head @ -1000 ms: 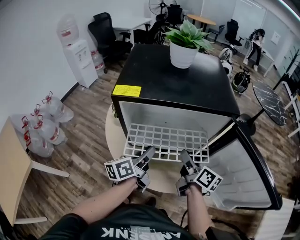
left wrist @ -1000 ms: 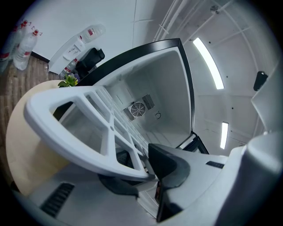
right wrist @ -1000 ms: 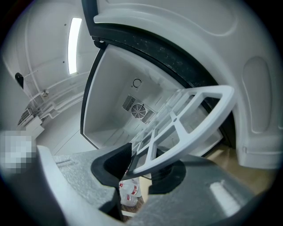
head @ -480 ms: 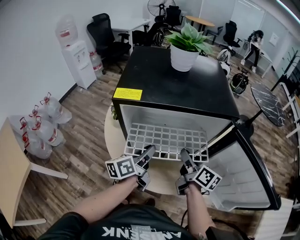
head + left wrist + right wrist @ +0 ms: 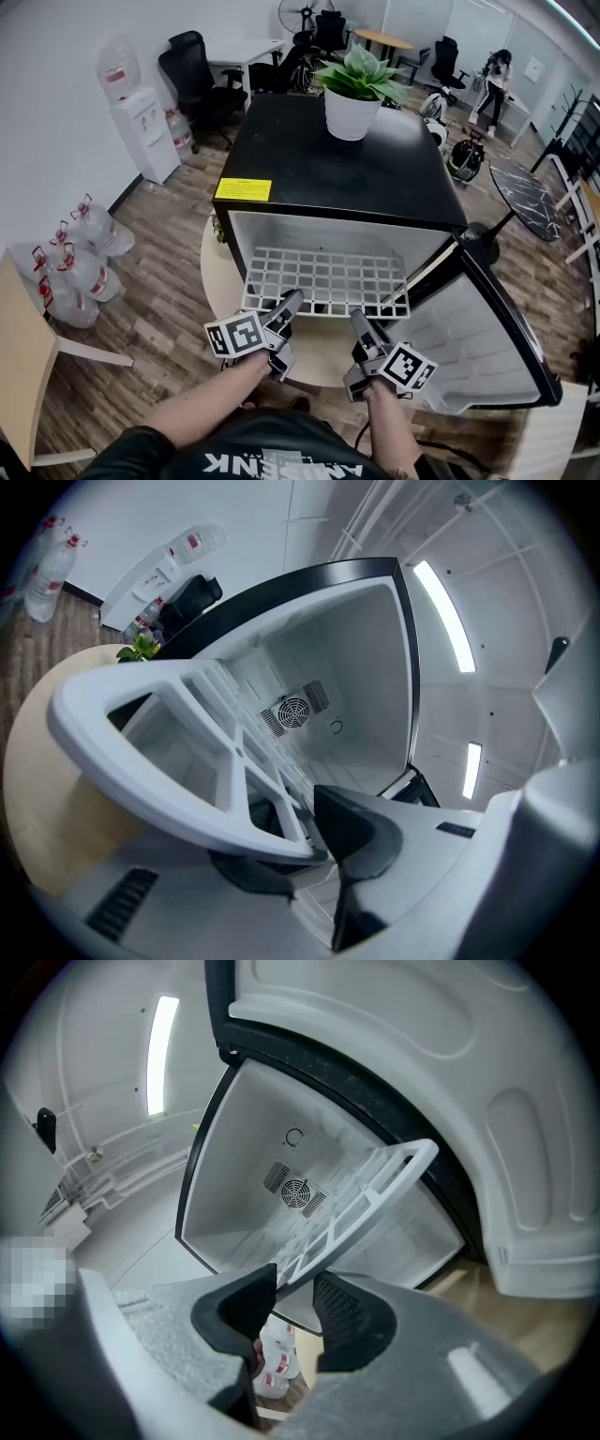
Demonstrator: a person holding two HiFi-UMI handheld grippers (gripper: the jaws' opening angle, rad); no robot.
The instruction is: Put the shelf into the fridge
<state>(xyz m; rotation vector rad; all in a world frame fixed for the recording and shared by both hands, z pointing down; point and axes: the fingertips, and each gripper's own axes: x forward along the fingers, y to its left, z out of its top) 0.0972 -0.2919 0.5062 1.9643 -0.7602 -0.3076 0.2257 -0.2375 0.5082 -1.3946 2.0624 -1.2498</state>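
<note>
The white grid shelf [image 5: 328, 279] lies about level inside the open black fridge [image 5: 347, 169], and its front edge sticks out of the opening. My left gripper [image 5: 286, 305] is shut on the left part of that front bar, which crosses its jaws in the left gripper view [image 5: 300, 841]. My right gripper [image 5: 356, 321] is at the front edge further right. Its jaws have just been opening. In the right gripper view the shelf's [image 5: 366, 1194] near edge runs between the parted pads of my right gripper [image 5: 292, 1297] with a gap. A round fan grille [image 5: 296, 1192] shows on the fridge's back wall.
The fridge door [image 5: 478, 347] hangs open at the right. A potted plant [image 5: 352, 98] stands on the fridge top. The fridge rests on a round wooden table [image 5: 214, 281]. A water dispenser [image 5: 141, 122] and several water bottles [image 5: 80, 253] stand at the left wall.
My right gripper has drawn back a little toward me from the shelf's front edge, and its jaws stand wider. The left gripper and the shelf have stayed put.
</note>
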